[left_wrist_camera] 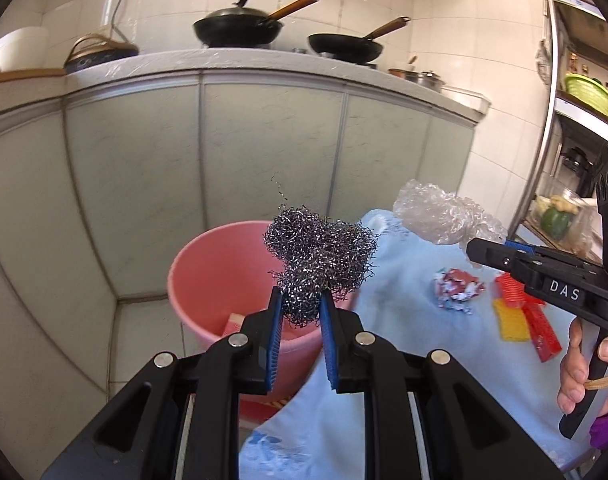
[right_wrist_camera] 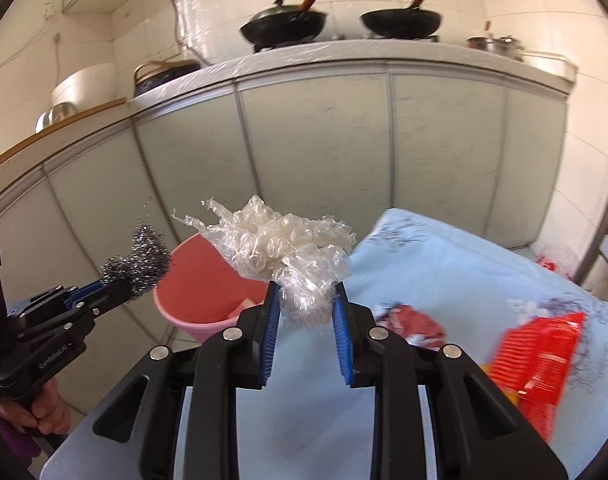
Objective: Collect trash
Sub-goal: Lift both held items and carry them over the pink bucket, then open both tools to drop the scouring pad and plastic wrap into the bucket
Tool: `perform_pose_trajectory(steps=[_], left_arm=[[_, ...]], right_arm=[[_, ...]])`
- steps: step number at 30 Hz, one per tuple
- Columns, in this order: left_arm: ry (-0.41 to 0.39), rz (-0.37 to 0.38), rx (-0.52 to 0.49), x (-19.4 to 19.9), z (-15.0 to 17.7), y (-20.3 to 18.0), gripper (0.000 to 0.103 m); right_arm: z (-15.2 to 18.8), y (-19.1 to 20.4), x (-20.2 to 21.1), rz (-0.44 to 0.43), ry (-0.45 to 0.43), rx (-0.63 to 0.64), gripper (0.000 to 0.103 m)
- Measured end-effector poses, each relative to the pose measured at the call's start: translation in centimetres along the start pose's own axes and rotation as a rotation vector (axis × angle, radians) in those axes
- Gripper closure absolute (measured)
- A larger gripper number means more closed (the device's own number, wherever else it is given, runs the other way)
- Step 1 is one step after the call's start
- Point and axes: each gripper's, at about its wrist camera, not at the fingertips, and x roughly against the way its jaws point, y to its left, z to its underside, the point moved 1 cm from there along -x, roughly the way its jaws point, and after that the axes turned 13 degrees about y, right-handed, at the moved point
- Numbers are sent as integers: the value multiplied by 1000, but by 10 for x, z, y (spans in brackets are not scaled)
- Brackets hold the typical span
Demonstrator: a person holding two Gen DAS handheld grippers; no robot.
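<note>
steel wool [left_wrist_camera: 319,258]: springy wire tangle, very light, snags easily. Your left gripper [left_wrist_camera: 300,312] pinches its lower edge between the blue pads; most of the wad sticks up free above the jaws. It's in the air over the near rim of the pink bucket [left_wrist_camera: 208,264].
steel wool handling: probably clings to the ribbed pads when you let go, and a loose wire curl pokes off the top. Expect you'll need a wide spread, maybe a shake.
plastic wrap [right_wrist_camera: 288,248]: crumpled clear film, near weightless, soft, no stiffness. Your right gripper [right_wrist_camera: 305,312] has its jaws closed on the bottom of the bunch, the rest fans up and left. Held above the counter [right_wrist_camera: 443,272] edge, just beside the bucket [right_wrist_camera: 192,276], not yet over it.
plastic wrap handling: drifts as it falls, may stick to the pads. Judge you should drop it low, inside the rim.
bucket: open, on the floor by the cabinet, something pinkish already at the bottom.
remaining trash: crumpled red-white wrapper [left_wrist_camera: 457,286] and red packet [right_wrist_camera: 543,356] lie on the blue cloth. Both thin and crinkly, so pinch a raised fold, not a flat face.
</note>
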Motion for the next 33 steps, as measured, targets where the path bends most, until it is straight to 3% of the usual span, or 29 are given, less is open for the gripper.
perform_pose_trajectory(steps=[6, 14, 20, 24, 29, 33], left_arm=[[69, -54, 58, -20, 7, 26, 86], [142, -94, 81, -54, 9, 43, 85], [174, -105, 100, -73, 10, 44, 82], [166, -104, 113, -76, 10, 41, 78], [169, -113, 118, -75, 9, 43, 67], [159, -107, 125, -69, 10, 45, 66]], right_arm=[[-15, 32, -53, -53, 100, 52, 77], [-21, 51, -106, -55, 210, 71, 77], [-19, 50, -116, -68, 225, 64, 75], [-21, 45, -117, -86, 223, 51, 71], [-22, 44, -117, -103, 218, 50, 65], [-22, 44, -110, -100, 205, 58, 65]])
